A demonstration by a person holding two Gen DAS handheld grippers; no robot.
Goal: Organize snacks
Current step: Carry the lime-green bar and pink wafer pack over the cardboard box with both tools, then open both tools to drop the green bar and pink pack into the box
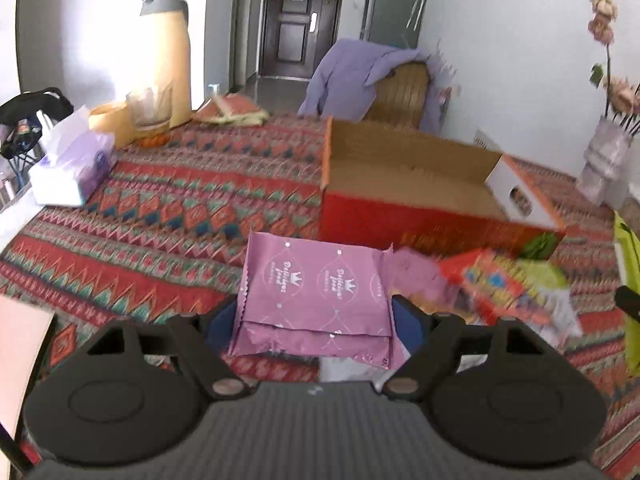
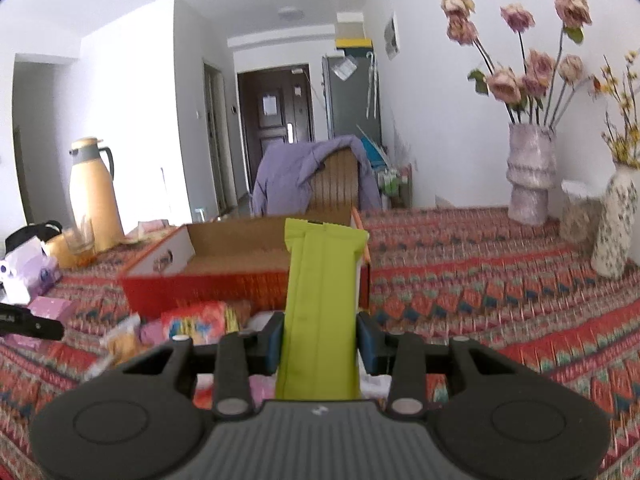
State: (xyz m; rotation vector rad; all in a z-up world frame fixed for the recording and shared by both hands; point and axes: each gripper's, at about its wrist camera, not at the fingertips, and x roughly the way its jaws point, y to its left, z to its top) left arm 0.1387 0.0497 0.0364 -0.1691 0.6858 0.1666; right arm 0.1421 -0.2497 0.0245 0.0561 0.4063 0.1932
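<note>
Closest to my left camera is the left tool [image 1: 316, 316], its blue pads [image 1: 408, 322] pressed on both sides of a purple snack packet [image 1: 312, 296] with a crown print; a second purple packet seems stacked under it, though I cannot tell whether both are pinched. The packet is lifted clear of the patterned tablecloth [image 1: 180, 208] that covers the table.

On my right camera, the right tool [image 2: 318, 338] is clamped on a long lime-green snack packet [image 2: 320, 296], which sticks up and forward between the pads, seam side facing me.

Ahead of both tools sits the open cardboard box [image 1: 420, 200], red outside and plain brown inside; no snacks show inside it from either view. Between the box and my tools lies a loose pile of snacks [image 1: 488, 292]: a red and yellow pack, something green, more purple wrappers, all blurred.

On the far left of the table stand a tissue pack [image 1: 76, 164], a glass [image 1: 150, 110] and a tall cream thermos jug [image 1: 168, 52]. To the right, a textured vase [image 2: 530, 168] holds dried roses [image 2: 520, 72], near a second patterned vase [image 2: 616, 220]. Behind the box, a wooden chair [image 2: 336, 188] has a lilac garment draped over it.
</note>
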